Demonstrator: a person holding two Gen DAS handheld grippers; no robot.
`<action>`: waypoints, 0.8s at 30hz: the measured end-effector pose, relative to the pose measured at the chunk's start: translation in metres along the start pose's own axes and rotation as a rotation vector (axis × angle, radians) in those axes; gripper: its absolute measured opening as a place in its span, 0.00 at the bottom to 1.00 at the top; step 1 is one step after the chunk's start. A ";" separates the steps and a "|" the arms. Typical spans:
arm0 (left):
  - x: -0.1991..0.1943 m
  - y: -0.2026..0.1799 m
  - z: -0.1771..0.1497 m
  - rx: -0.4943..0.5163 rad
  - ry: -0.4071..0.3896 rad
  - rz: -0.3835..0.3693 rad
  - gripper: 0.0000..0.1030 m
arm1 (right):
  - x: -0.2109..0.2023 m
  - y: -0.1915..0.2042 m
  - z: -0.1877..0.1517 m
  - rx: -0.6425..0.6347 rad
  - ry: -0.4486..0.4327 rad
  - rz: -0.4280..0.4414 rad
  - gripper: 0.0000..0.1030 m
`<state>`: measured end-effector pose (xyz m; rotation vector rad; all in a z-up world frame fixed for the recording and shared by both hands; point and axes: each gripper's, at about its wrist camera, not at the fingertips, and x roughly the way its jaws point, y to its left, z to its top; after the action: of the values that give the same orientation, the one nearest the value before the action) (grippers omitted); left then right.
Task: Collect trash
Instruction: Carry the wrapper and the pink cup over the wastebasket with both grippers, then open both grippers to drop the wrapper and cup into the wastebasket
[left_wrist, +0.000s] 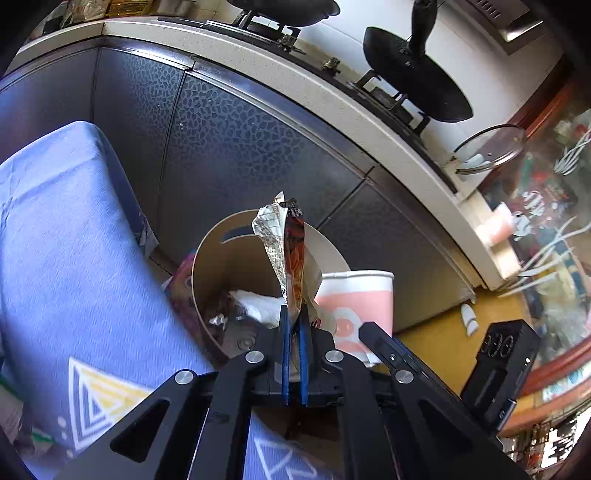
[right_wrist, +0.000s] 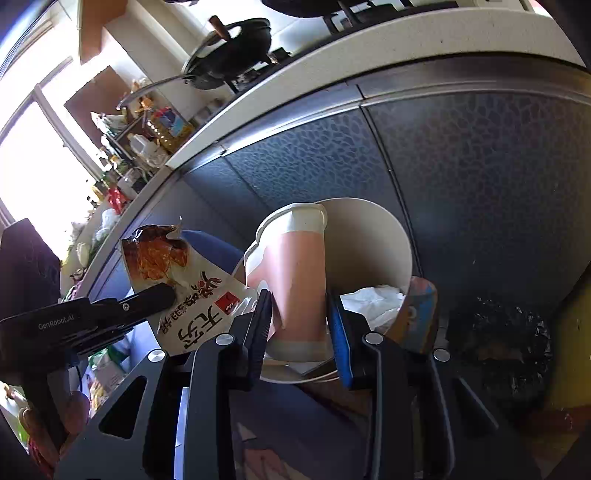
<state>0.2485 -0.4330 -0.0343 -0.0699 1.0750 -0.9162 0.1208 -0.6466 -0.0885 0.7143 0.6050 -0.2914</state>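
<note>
We see our left claw (left_wrist: 294, 314) clamped on a snack wrapper (left_wrist: 291, 254) and our right claw (right_wrist: 299, 314) gripping a pink paper cup (right_wrist: 295, 273), both over the round bin (right_wrist: 373, 240) beside the blue-clothed surface (left_wrist: 66, 229), below dark kitchen cabinets (left_wrist: 240, 147).

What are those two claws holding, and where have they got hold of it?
The left gripper pinches a snack wrapper by its lower end. The right gripper clamps a pink paper cup across its lower side wall.
</note>
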 end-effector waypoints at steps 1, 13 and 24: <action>0.005 0.001 0.001 -0.001 0.004 0.012 0.05 | 0.004 -0.003 0.002 0.002 0.009 -0.003 0.32; -0.025 0.006 -0.024 0.047 -0.031 0.124 0.32 | -0.029 0.012 -0.032 0.014 -0.042 0.031 0.56; -0.117 0.052 -0.121 0.054 -0.136 0.343 0.32 | -0.038 0.097 -0.110 -0.069 0.068 0.167 0.56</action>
<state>0.1672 -0.2764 -0.0355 0.0939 0.9002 -0.6210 0.0882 -0.4986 -0.0796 0.7052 0.6129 -0.0918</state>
